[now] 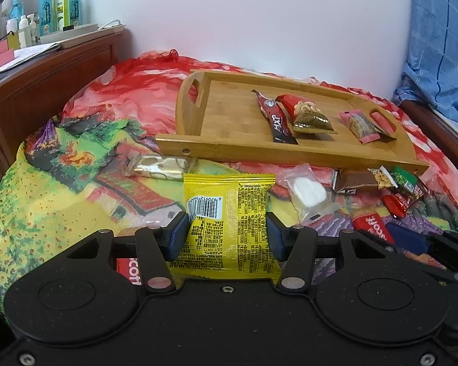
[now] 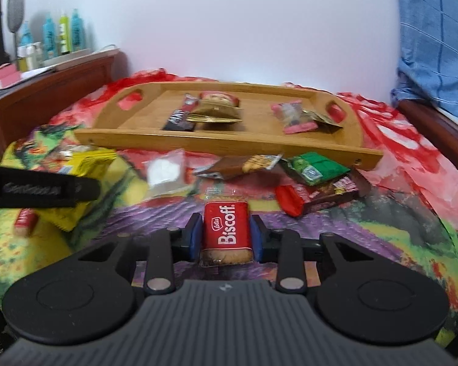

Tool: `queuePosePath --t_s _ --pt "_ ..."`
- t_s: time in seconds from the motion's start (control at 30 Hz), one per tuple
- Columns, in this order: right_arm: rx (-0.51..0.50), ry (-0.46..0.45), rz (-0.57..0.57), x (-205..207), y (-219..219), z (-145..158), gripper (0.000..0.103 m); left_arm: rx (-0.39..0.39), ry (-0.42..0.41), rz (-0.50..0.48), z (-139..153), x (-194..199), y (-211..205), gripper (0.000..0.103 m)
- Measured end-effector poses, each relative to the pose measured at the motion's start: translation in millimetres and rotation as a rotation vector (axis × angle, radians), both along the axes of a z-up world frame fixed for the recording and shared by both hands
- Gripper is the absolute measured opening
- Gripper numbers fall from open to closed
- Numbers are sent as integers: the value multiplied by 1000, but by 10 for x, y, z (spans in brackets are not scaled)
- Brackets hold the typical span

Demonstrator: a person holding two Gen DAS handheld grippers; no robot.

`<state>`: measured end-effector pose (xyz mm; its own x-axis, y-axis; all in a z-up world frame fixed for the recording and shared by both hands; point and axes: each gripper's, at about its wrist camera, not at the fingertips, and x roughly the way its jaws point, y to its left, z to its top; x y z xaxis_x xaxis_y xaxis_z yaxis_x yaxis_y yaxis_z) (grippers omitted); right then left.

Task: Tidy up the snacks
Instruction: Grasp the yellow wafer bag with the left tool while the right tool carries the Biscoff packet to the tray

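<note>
My left gripper [image 1: 226, 231] is shut on a yellow snack packet [image 1: 229, 213], held above the bedspread in front of the bamboo tray [image 1: 229, 149]. My right gripper [image 2: 226, 235] is shut on a red Biscoff biscuit pack [image 2: 226, 228], also in front of the tray [image 2: 229, 145]. The tray holds a dark stick sachet [image 1: 276, 119], a gold nut pack [image 1: 308, 116] and a pink-wrapped bar [image 1: 361, 126]. The left gripper and yellow packet [image 2: 82, 167] show at the left of the right wrist view.
Loose snacks lie on the bedspread before the tray: a clear white-candy bag [image 1: 308, 195], a brown bar [image 1: 360, 181], a green pack [image 2: 317, 167], red packs [image 2: 290, 198], a gold-white bar [image 1: 158, 167]. A wooden headboard shelf [image 1: 45, 70] with bottles stands left. Blue fabric [image 1: 442, 45] hangs right.
</note>
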<state>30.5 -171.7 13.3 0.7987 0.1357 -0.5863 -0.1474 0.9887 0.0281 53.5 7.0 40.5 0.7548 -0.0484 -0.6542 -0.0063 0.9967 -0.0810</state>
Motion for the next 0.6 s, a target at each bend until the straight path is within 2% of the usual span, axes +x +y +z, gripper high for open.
queuePosePath --t_s 0.13,0.33,0.6 --pt "29 -49 47 -89 24 133 38 -4 -9 10 85 12 18 51" --pt "113 -141 31 -102 -115 363 38 -4 -49 20 259 129 49 51" --pt "127 -214 -14 330 -287 628 38 20 -75 20 418 501 -4 51"
